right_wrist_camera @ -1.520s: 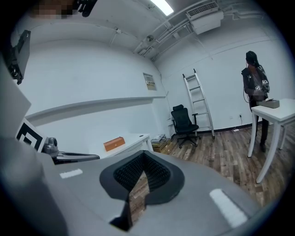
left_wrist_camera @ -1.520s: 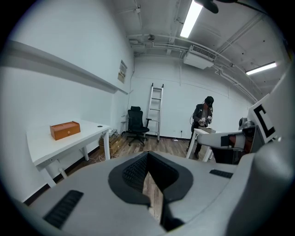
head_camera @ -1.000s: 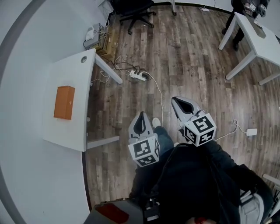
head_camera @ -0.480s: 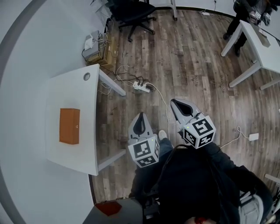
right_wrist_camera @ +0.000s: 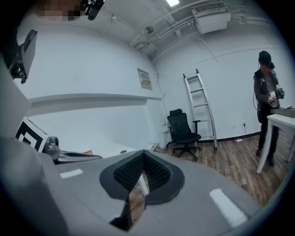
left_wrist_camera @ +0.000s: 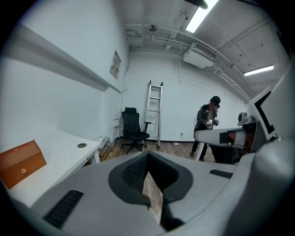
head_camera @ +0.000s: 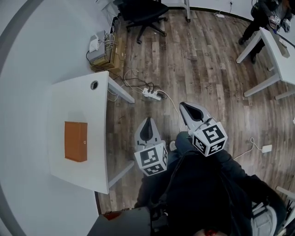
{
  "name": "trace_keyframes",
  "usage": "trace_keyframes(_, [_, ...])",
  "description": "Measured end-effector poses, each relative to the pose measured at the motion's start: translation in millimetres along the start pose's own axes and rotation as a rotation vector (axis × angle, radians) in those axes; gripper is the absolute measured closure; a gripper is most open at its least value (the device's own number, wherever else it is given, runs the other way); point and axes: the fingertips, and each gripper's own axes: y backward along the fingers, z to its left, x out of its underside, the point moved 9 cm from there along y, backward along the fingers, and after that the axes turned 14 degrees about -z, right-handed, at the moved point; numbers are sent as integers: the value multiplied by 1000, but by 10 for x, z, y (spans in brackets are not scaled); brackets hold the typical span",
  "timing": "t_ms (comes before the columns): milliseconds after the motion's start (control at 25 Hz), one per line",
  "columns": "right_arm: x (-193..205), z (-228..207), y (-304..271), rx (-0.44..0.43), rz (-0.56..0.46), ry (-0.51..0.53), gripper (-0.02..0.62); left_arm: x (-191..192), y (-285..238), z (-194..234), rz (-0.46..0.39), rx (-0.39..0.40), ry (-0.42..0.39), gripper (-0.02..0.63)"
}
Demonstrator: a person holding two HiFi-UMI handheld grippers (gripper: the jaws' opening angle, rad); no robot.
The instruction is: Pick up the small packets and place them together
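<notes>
No small packets show in any view. An orange box (head_camera: 76,141) lies on a white table (head_camera: 69,101) at the left; the left gripper view also shows this box (left_wrist_camera: 20,161) and the table (left_wrist_camera: 69,152). My left gripper (head_camera: 147,120) hangs over the wooden floor just right of the table, jaws shut and empty. My right gripper (head_camera: 185,106) is level with it, further right, also shut and empty. Along the shut left jaws (left_wrist_camera: 147,156) and right jaws (right_wrist_camera: 144,156) I see only floor.
A power strip (head_camera: 152,94) with cables lies on the floor ahead. A black office chair (head_camera: 140,11) and a ladder (left_wrist_camera: 154,113) stand at the far wall. Another person (head_camera: 265,14) stands by a second white table (head_camera: 281,60) at the far right.
The table with the orange box has slid down and right in the head view as I walk forward. Both grippers keep their place before my body and stay shut.
</notes>
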Motion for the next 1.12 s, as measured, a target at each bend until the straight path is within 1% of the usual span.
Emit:
trace_keyframes(120, [35, 2, -231, -26, 18, 4, 594, 24, -73, 127, 7, -35, 10, 609])
trace_keyframes(280, [81, 22, -671, -88, 33, 16, 594, 53, -223, 402, 5, -117, 35, 609])
trace_keyframes(400, [65, 31, -1082, -163, 56, 20, 594, -12, -380, 602, -3, -196, 45, 609])
trace_keyframes(520, [3, 66, -1527, -266, 92, 39, 594, -149, -530, 797, -24, -281, 54, 609])
trace_keyframes(600, [-21, 147, -1852, -337, 109, 50, 594, -225, -598, 989, -39, -351, 61, 609])
trace_keyframes(720, [-27, 296, -2274, -450, 130, 53, 594, -293, -617, 1242, -58, -476, 89, 609])
trace_keyframes(920, [10, 531, -2734, -656, 164, 47, 594, -337, -496, 1358, -74, -696, 109, 609])
trace_keyframes(1120, [148, 978, -3009, -862, 208, 42, 594, -320, -229, 1502, -90, -899, 125, 609])
